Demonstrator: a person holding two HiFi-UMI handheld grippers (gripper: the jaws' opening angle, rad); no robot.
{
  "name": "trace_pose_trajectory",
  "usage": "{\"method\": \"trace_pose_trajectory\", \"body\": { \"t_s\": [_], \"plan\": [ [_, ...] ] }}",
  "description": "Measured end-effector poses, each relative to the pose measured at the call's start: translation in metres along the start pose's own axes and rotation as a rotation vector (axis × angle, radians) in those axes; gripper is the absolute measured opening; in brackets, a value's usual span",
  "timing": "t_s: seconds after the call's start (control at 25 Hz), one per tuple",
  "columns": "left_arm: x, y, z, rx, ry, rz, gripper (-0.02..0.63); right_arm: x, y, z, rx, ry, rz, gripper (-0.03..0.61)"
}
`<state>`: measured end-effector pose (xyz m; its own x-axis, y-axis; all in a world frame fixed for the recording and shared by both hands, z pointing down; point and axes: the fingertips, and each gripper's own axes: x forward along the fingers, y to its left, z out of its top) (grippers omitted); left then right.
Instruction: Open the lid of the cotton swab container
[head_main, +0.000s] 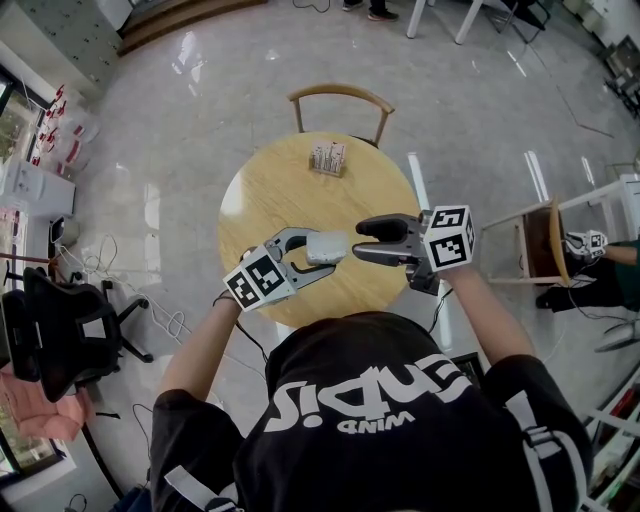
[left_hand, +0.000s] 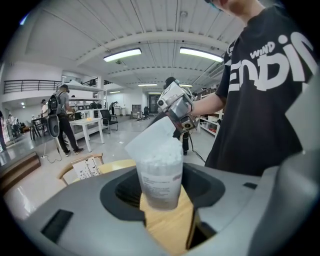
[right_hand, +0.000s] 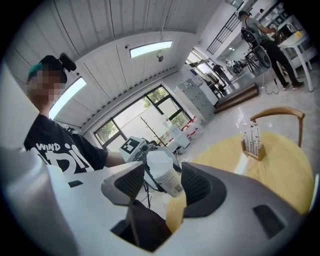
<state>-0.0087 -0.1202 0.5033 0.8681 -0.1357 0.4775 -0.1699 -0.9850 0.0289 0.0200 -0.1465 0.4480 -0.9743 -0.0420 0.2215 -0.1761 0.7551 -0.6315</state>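
A clear cotton swab container (head_main: 327, 246) full of white swabs hangs above the near edge of the round wooden table (head_main: 290, 190). My left gripper (head_main: 312, 256) is shut on its body. In the left gripper view the container (left_hand: 160, 177) stands upright between the pads, and its translucent lid (left_hand: 150, 137) is tilted up at the top. My right gripper (head_main: 362, 241) faces it from the right, jaws apart, tips right beside the lid. In the right gripper view the container (right_hand: 162, 172) shows between the parted jaws, touching neither pad.
A small wooden stand with cards (head_main: 328, 157) sits at the table's far side. A wooden chair (head_main: 340, 97) is behind the table and another (head_main: 545, 240) is at the right. A black office chair (head_main: 60, 330) and cables lie at the left.
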Motion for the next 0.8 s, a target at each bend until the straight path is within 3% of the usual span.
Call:
{"method": "trace_pose_trajectory", "body": {
  "t_s": [0.12, 0.4, 0.8],
  "plan": [
    [-0.005, 0.007, -0.004, -0.043, -0.009, 0.035, 0.238, -0.002, -0.002, -0.001, -0.021, -0.012, -0.024, 0.199],
    [-0.016, 0.018, -0.007, -0.148, -0.032, 0.133, 0.236, -0.015, -0.015, 0.0, -0.086, -0.07, -0.182, 0.03],
    [-0.032, 0.03, -0.004, -0.296, -0.084, 0.288, 0.235, -0.03, -0.026, -0.001, -0.268, -0.109, -0.465, 0.005]
  ]
}}
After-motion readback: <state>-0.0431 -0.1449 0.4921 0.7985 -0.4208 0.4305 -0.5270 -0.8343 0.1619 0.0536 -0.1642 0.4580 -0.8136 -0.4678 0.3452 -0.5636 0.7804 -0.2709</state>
